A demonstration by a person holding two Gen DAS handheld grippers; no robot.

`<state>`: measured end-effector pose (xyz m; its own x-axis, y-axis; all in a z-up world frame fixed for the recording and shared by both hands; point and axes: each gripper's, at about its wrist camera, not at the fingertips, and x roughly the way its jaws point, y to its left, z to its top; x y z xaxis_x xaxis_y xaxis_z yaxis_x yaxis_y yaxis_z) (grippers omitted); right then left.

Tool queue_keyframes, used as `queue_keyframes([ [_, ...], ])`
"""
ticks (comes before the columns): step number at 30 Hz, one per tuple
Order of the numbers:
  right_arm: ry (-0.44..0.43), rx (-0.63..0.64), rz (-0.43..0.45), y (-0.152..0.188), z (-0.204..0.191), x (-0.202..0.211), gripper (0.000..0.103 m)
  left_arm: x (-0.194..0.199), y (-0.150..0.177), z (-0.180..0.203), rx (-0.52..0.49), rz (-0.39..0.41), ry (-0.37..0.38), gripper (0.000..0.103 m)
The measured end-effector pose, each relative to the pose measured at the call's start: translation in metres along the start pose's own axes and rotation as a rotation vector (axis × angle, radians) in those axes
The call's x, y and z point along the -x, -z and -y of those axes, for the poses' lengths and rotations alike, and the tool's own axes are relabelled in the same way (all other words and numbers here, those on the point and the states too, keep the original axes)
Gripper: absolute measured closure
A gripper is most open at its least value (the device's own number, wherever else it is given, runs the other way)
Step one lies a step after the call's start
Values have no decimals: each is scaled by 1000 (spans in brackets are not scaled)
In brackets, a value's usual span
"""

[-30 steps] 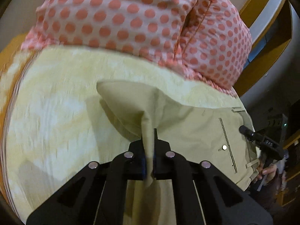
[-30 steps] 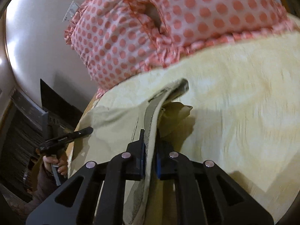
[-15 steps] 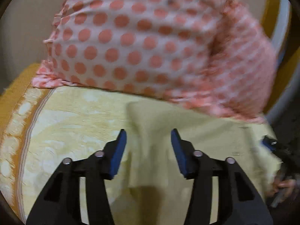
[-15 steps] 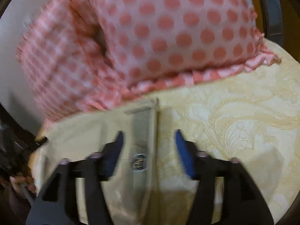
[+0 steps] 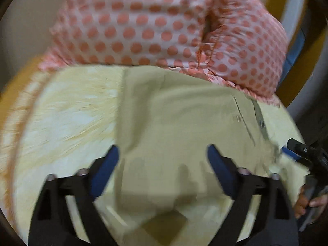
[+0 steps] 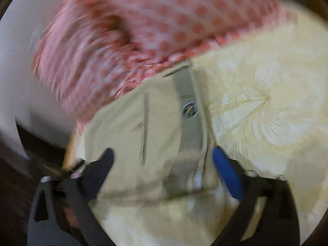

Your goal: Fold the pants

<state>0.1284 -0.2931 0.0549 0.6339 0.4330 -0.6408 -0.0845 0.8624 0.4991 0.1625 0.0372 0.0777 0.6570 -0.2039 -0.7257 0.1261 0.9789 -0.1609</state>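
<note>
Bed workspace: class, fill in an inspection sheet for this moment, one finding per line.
Surface: bedspread, pale yellow, patterned.
Job's things: pants, khaki, lying flat on the bedspread; waistband with button faces the right camera.
Clutter: pillows, pink with dots, at the far edge of the pants.
Grippers: left gripper open above the pants; right gripper open over the waistband; neither holds cloth.
Cables: nothing seen.
Surroundings: pale wall beside the pillows; images blurred.

1 pr pants (image 5: 176, 123), 2 polka-dot pillows (image 5: 143, 26), 1 bedspread (image 5: 67, 114), 2 grippers (image 5: 163, 155).
</note>
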Motion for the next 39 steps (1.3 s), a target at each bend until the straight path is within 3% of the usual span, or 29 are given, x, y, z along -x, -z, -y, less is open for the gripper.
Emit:
queue_keyframes([
  [4, 77, 213, 38, 64, -44, 6, 2, 43, 63, 17, -73, 56, -101, 3],
  [6, 121, 246, 45, 90, -52, 2, 2, 48, 93, 23, -86, 56, -147, 3],
  [9, 188, 268, 63, 108, -58, -5, 2, 43, 109, 27, -81, 49, -178, 3],
  [13, 243, 300, 85, 122, -59, -1, 2, 35, 120, 27, -64, 24, -180, 2],
  [17, 287, 348, 102, 133, -63, -3, 1, 38, 129, 29, -76, 72, -193, 2],
  [23, 301, 337, 147, 137, -63, -2, 1, 41, 136, 32, -64, 122, -210, 2],
  [39, 303, 336, 153, 136, -63, -2, 1, 40, 137, 32, -64, 127, -212, 2],
])
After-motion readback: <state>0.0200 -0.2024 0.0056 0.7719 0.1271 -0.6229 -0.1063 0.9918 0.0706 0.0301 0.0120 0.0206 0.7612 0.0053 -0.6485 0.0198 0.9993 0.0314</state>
